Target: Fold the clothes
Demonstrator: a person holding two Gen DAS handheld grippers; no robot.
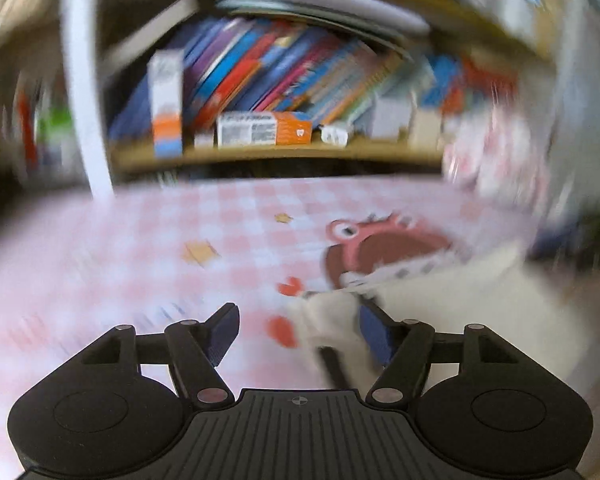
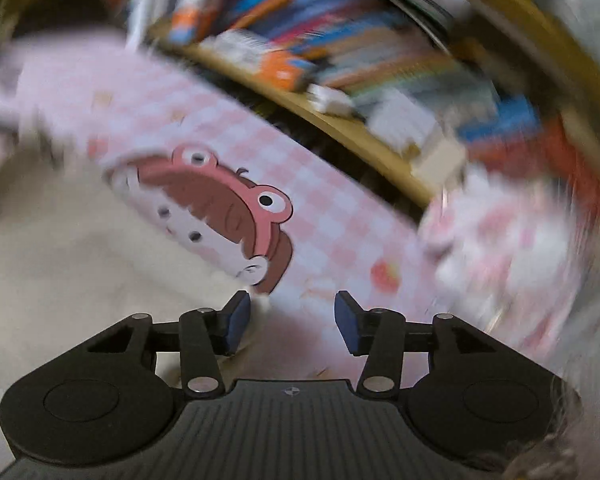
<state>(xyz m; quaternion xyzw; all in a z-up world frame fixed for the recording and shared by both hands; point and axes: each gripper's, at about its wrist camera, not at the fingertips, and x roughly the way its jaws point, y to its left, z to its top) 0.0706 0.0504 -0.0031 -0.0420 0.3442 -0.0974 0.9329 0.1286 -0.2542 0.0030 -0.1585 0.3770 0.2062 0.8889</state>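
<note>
Both views are heavily smeared by motion blur; fine detail is unreliable.

Left claw [image 1: 296, 330]: jaws stand wide apart. A fold of the white garment [image 1: 480, 312] bulges up between them, lying against the inner face of the right-hand blue pad [image 1: 374, 330]; the left-hand pad is clear of cloth. No grip is seen. Whether the cloth merely brushes the right pad cannot be told through the blur.

Right claw [image 2: 292, 320]: jaws stand partly open, with nothing between the pads. The white garment [image 2: 60, 248] lies to the left of this claw, its edge just beside the left-hand pad.

The garment rests on the surface, which is covered by a pink-and-white checked cloth [image 1: 160, 232]. A cartoon figure [image 2: 228, 208] in a pink frog-eyed hood is printed on the cloth; the garment overlaps its near edge in both views.

At the far side stands a wooden shelf [image 1: 276, 154] carrying a row of leaning books [image 1: 284, 68] and an orange-and-white carton [image 1: 264, 130] lying on its side. A white curved tube [image 1: 82, 80] rises at the left. A crumpled pink-patterned bundle [image 2: 512, 256] sits at the right.
</note>
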